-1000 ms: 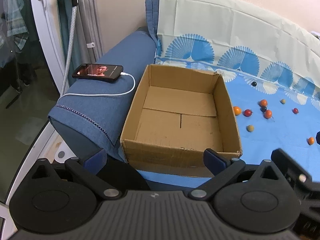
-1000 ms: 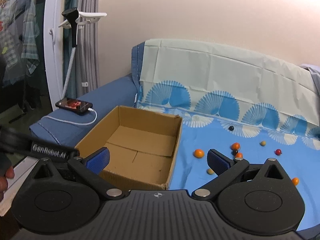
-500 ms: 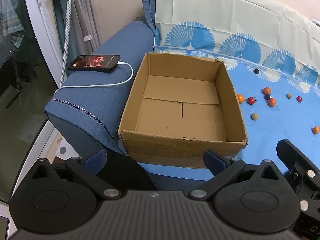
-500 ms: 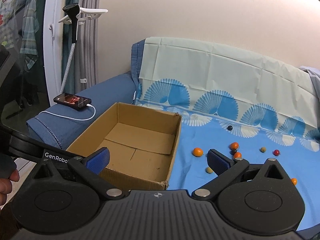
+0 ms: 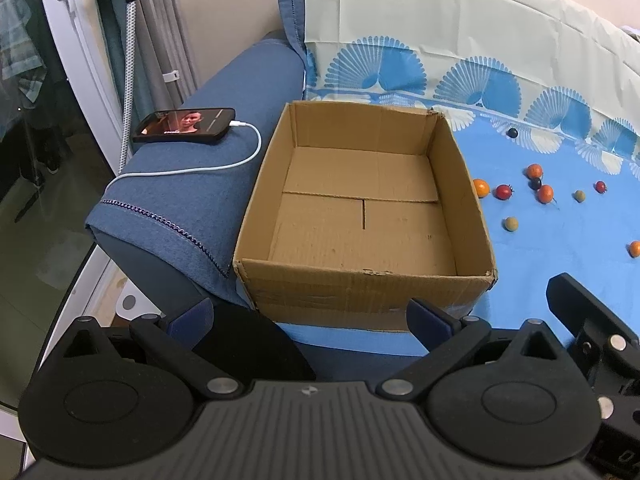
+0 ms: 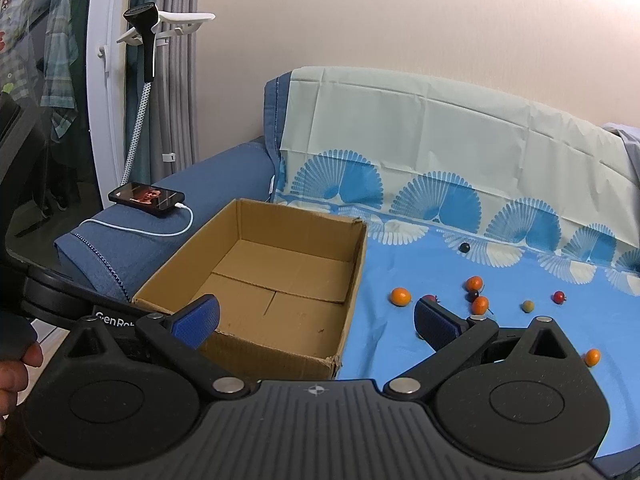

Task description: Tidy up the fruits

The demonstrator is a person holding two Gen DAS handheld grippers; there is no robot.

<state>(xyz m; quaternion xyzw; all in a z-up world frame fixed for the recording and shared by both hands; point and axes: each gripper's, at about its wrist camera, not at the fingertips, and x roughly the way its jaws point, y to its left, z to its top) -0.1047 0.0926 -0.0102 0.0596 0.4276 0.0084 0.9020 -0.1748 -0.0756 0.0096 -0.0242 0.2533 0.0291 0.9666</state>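
An empty open cardboard box (image 5: 364, 216) (image 6: 280, 280) sits on the blue patterned sheet (image 5: 560, 248) (image 6: 420, 344) over a sofa seat. Several small fruits lie scattered right of it: an orange one (image 5: 481, 188) (image 6: 400, 296) near the box, a red one (image 5: 504, 191), more orange ones (image 5: 545, 194) (image 6: 479, 304), greenish ones (image 5: 511, 224) (image 6: 528, 306), dark ones (image 5: 512, 133) (image 6: 464, 247). My left gripper (image 5: 310, 318) is open and empty, short of the box's near wall. My right gripper (image 6: 316, 320) is open and empty, above the box's near right corner.
A phone (image 5: 185, 125) (image 6: 148, 197) with a white cable (image 5: 192, 169) lies on the blue armrest (image 5: 200, 184) left of the box. A window frame (image 5: 76, 60) and curtain (image 6: 176, 80) stand at the left. The other gripper's body (image 5: 592, 340) shows at lower right.
Both grippers have drifted slightly; the box now sits more centred in the left wrist view. Both stay open and empty. The fruits have not moved.
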